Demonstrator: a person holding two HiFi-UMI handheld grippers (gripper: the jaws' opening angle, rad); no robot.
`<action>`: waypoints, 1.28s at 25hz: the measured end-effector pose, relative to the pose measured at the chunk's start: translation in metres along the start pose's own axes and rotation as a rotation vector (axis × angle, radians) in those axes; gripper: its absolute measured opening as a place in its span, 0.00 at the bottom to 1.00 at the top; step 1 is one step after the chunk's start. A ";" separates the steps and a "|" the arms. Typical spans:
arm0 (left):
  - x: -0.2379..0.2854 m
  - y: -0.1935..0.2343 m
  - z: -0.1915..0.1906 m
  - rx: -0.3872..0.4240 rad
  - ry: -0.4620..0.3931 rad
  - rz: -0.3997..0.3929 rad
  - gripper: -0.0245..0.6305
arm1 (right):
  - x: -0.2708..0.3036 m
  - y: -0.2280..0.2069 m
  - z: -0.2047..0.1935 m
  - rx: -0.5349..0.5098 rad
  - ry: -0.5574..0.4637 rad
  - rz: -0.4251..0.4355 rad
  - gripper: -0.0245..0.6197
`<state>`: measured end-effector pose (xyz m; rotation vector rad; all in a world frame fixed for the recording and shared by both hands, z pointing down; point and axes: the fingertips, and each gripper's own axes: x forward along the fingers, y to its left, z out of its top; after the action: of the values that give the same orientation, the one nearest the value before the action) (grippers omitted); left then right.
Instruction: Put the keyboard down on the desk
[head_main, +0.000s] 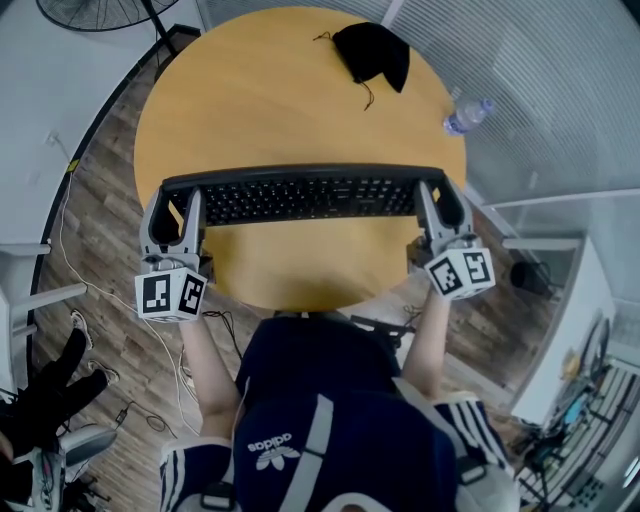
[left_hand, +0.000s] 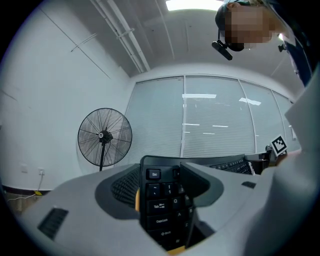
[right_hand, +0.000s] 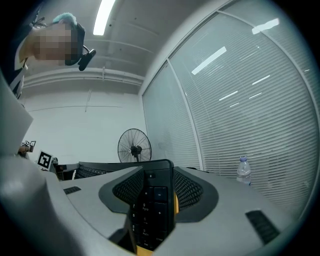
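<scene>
The fan (head_main: 100, 12) is cut off by the head view's top edge, so only part of its cage shows. Each end of the keyboard (head_main: 300, 195) is partly covered where the left claw (head_main: 178, 205) and the right claw (head_main: 440, 200) clamp it. Whether it touches the desk (head_main: 270, 100) cannot be told. The dark thing (head_main: 372, 52) at the far side is perhaps a cloth pouch. The bottle (head_main: 467, 115) has a label too small to read. In both gripper views the bottom edge cuts off the keyboard's near end.

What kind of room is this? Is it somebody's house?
Probably an office or meeting room, not a house: there is a glass wall with blinds, a round wooden table and a computer keyboard.
</scene>
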<state>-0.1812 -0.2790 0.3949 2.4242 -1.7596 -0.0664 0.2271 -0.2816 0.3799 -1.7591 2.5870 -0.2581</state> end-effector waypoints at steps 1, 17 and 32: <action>0.003 0.001 -0.004 -0.002 0.011 -0.002 0.40 | 0.001 -0.003 -0.004 0.011 0.006 -0.003 0.31; 0.029 0.010 -0.135 -0.085 0.297 0.051 0.40 | 0.026 -0.047 -0.134 0.140 0.248 -0.058 0.31; 0.053 0.029 -0.199 -0.095 0.440 0.082 0.40 | 0.055 -0.065 -0.213 0.232 0.401 -0.088 0.31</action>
<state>-0.1682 -0.3197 0.5985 2.0923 -1.6072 0.3557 0.2467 -0.3273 0.6040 -1.8982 2.5812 -0.9615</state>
